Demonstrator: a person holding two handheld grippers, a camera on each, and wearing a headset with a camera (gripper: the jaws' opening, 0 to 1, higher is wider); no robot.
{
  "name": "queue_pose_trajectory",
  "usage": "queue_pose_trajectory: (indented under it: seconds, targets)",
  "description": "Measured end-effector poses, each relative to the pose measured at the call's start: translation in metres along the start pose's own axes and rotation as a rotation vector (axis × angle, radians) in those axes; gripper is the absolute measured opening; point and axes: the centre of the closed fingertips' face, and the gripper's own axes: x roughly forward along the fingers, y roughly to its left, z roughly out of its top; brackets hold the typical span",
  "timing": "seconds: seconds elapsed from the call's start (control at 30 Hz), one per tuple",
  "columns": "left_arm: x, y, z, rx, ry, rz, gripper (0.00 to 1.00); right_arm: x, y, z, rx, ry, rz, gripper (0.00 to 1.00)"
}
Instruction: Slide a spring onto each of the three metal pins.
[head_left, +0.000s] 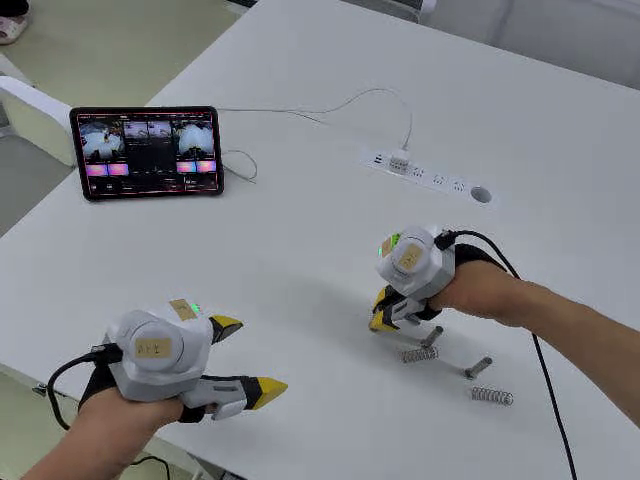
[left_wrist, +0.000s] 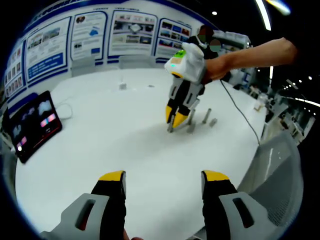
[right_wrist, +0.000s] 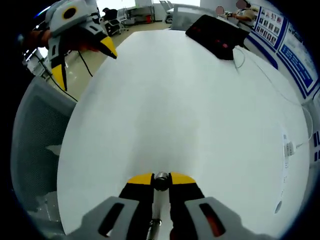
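head view: high, tilted down on surface (head_left: 300, 100) | left gripper view: low, facing right gripper (left_wrist: 177, 119) | right gripper view: close over surface, facing left gripper (right_wrist: 85, 65) | shared: tablet (head_left: 147, 150)

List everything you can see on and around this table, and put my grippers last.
table: one, white, under everything
tablet: one, black with a lit screen, far left of the table
power strip: one, white, far side, with a white plug and cable
posters: several, blue and white, on the wall behind the table
springs: two, silver, lying on the table near the right gripper
pins: three, grey metal; two on the table by the springs, one between the right gripper's jaws
left gripper: one, white with yellow tips, near left, open and holding nothing
right gripper: one, white with yellow tips, tips down on the table, shut on a pin
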Motion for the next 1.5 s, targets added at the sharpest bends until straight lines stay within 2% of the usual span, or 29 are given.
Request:
queue_pose_trajectory:
  seconds: [0.3, 0.57, 0.77, 0.97, 1.3, 1.5]
  targets:
    - [-0.001, 0.002, 0.0, -0.001, -0.002, 0.002, 0.62, 0.002, -0.001, 0.0, 0.014, -0.007, 0.005, 0.15]
    - [0.002, -0.003, 0.004, 0.008, -0.005, -0.012, 0.62, -0.006, 0.004, 0.003, 0.034, -0.027, 0.01, 0.25]
    - [0.003, -0.005, 0.007, 0.014, -0.012, -0.016, 0.62, -0.015, 0.0, 0.003, 0.042, -0.04, -0.023, 0.32]
    - [0.002, -0.006, 0.011, 0.023, -0.017, -0.018, 0.62, -0.024, -0.002, 0.001, 0.086, -0.067, -0.045, 0.33]
    - [0.002, -0.009, 0.021, 0.031, -0.034, -0.021, 0.62, -0.044, -0.003, 0.001, 0.231, -0.18, -0.087, 0.37]
    - [0.006, -0.013, 0.022, 0.044, -0.031, -0.03, 0.63, -0.056, -0.003, 0.004, 0.325, -0.277, -0.128, 0.4]
